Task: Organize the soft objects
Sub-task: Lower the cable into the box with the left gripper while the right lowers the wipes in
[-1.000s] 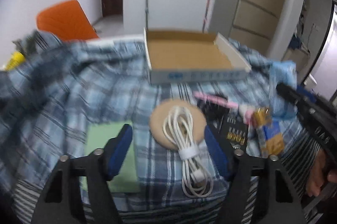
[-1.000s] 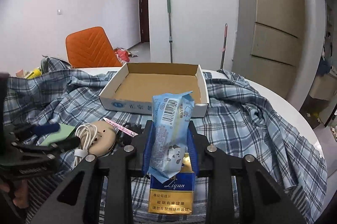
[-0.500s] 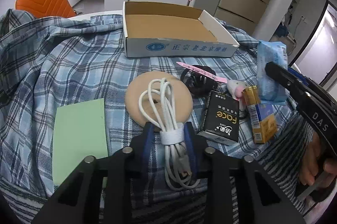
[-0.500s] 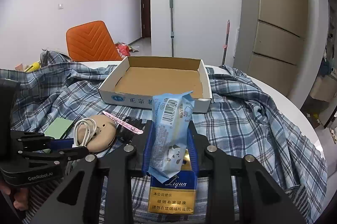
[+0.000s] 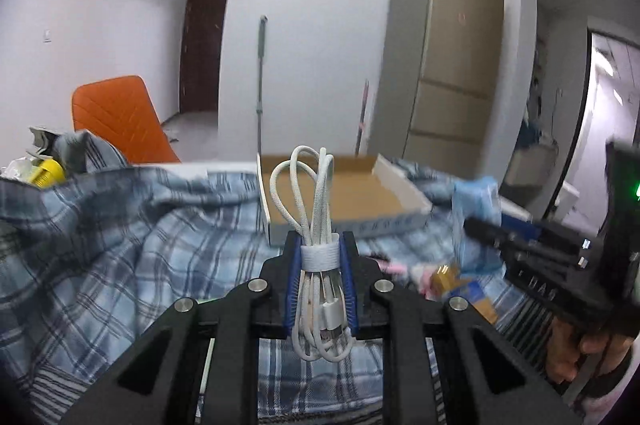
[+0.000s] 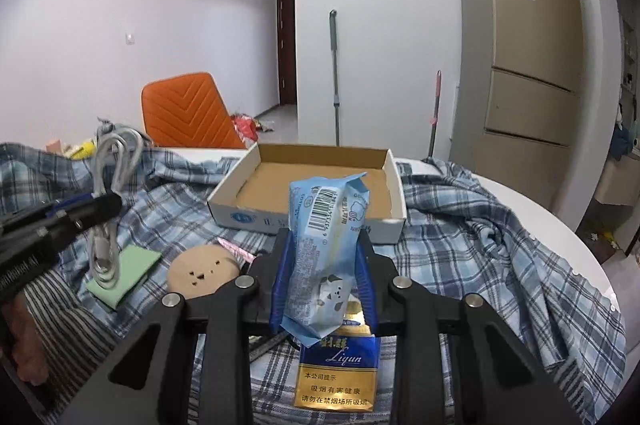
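My left hand-held gripper pinches the white coiled cable, frame center, lifted off the plaid cloth. My right hand-held gripper clamps the blue tissue pack, center, before the cardboard box.

Looks like somebody's apartment, a lived-in dining/living area – not a lab or office. There's a tall gold fridge against the wall, a mop and a pink-handled broom leaning by the white pillar, a dark wooden door down the hallway, and an orange padded chair pulled up to a round white table. A plaid shirt is spread over it – plus some litter on the floor past the chair.
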Motion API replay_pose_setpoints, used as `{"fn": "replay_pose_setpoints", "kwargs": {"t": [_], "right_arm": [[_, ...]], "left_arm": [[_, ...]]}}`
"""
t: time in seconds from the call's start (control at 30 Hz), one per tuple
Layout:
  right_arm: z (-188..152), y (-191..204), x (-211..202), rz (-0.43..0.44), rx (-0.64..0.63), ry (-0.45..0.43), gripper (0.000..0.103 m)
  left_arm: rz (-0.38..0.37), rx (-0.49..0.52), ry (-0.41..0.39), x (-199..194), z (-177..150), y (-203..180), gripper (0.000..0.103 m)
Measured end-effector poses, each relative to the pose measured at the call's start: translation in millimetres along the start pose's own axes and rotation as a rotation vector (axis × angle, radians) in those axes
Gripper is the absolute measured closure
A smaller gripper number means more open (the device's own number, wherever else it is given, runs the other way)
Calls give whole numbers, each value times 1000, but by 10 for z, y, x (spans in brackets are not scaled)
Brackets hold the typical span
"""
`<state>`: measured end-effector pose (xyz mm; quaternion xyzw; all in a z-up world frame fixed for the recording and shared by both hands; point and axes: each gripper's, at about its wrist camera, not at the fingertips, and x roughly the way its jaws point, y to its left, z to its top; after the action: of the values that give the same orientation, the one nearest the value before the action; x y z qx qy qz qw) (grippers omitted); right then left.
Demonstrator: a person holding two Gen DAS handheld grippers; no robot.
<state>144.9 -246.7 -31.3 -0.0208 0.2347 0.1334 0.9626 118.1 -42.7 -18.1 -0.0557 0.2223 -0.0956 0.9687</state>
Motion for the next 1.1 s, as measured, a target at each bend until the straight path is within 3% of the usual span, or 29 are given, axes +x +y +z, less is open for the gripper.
{"fn": "replay_pose_setpoints", "kwargs": {"t": [0.13, 0.23, 0.47, 0.7, 0.87, 1.1], "right_arm": [[230, -2, -161, 19, 10, -37, 74], [522, -6, -329, 38, 26, -89, 74], [1307, -82, -595, -6, 30, -216, 74], [1882, -75, -665, -52, 33, -340, 74], [2094, -123, -534, -45, 46, -360, 74], [2109, -326, -168, -88, 75, -332, 74]], "left_arm": [[5, 9, -55, -238, 300, -57, 83], [51, 37, -86, -356, 576, -157, 83], [64, 36, -221, -634, 1244, -385, 83], [63, 34, -366, -730, 1830, -496, 83], [28, 4, -377, -501, 2083, -453, 83], [8, -15, -290, 64, 2171, -312, 83]]}}
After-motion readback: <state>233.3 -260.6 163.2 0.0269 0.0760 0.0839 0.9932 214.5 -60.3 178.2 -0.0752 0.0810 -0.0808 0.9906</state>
